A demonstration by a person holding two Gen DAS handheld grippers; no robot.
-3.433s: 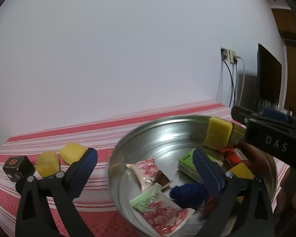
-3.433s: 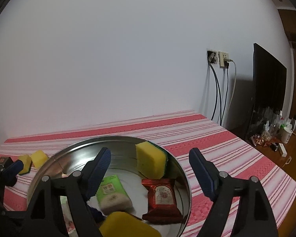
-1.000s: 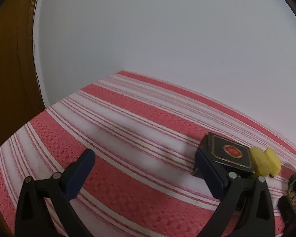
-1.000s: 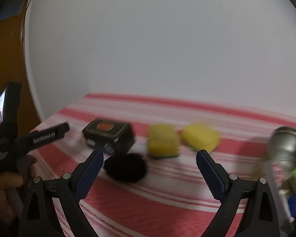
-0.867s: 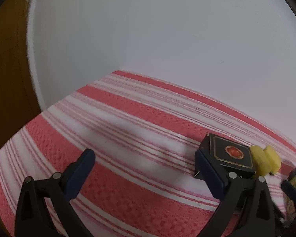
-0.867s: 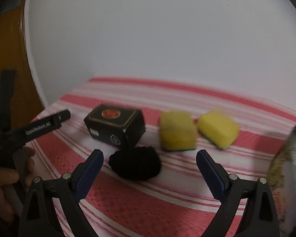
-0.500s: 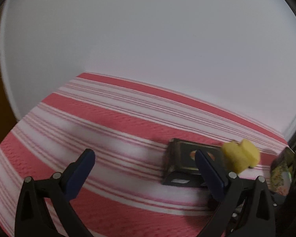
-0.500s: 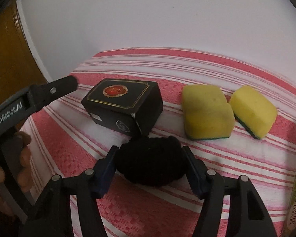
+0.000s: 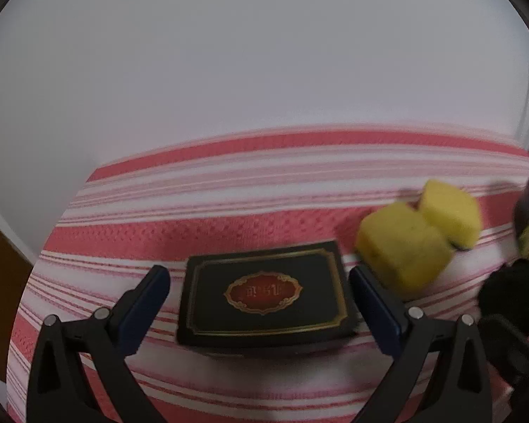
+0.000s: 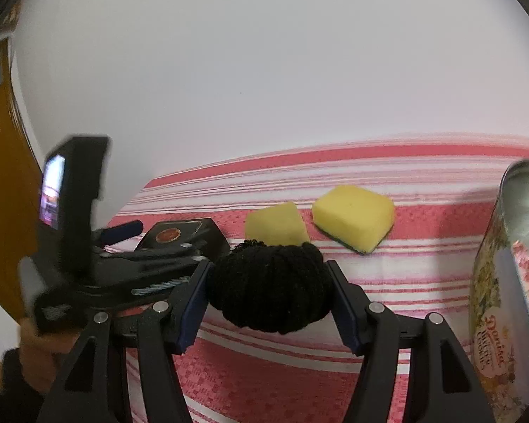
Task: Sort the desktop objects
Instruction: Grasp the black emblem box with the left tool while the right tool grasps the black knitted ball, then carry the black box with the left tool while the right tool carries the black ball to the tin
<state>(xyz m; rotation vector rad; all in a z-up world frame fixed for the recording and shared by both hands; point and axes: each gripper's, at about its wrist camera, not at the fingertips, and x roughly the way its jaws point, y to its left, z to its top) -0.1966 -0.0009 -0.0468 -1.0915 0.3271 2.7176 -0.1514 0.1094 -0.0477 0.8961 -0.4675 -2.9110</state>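
The right tool (image 10: 268,292) clamps a black yarn ball (image 10: 268,286); the left tool (image 9: 259,294), wide, straddles a black box (image 9: 264,292). At two o'clock, sponges (image 9: 403,246) risk being knocked.

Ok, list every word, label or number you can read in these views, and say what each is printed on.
"Danisa": script brand on the side of the cookie tin.
Smaller lines under it on the tin: too blurred to read.
Gold lettering in the red emblem on the black box: too blurred to read.
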